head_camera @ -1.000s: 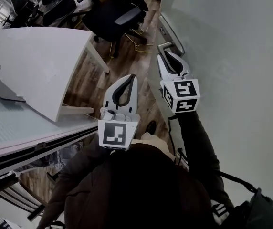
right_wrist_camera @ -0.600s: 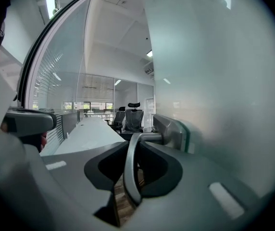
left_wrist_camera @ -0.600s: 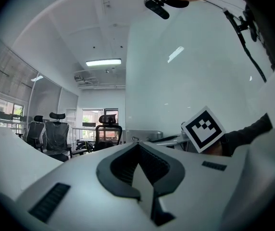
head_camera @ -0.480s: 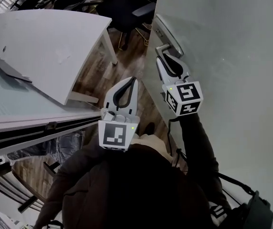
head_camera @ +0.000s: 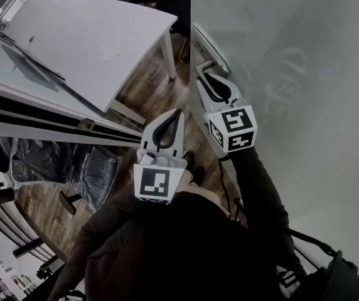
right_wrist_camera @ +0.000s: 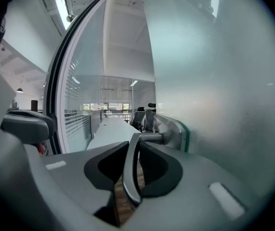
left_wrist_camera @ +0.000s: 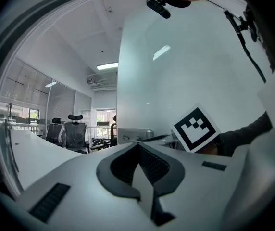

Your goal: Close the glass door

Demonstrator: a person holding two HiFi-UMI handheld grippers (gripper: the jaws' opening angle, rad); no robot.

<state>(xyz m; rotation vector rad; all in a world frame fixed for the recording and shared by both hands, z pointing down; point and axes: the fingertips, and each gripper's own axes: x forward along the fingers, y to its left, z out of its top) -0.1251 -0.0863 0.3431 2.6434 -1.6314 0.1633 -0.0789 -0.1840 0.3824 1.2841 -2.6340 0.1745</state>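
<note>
Swung with the glass door (head_camera: 292, 74), right tool (head_camera: 204, 77) clamps its level handle (right_wrist_camera: 130, 172) lengthwise; left tool (head_camera: 178, 113) closed.

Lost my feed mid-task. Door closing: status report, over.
Right tool shut on door handle. Left tool shut, empty, off the glass door. White table near door's edge, apart from it.

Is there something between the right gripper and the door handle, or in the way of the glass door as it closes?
Nothing visible does. The right gripper is closed directly on the door handle. No object shows at the free edge of the glass door; the white table stands apart from it, to the side.
</note>
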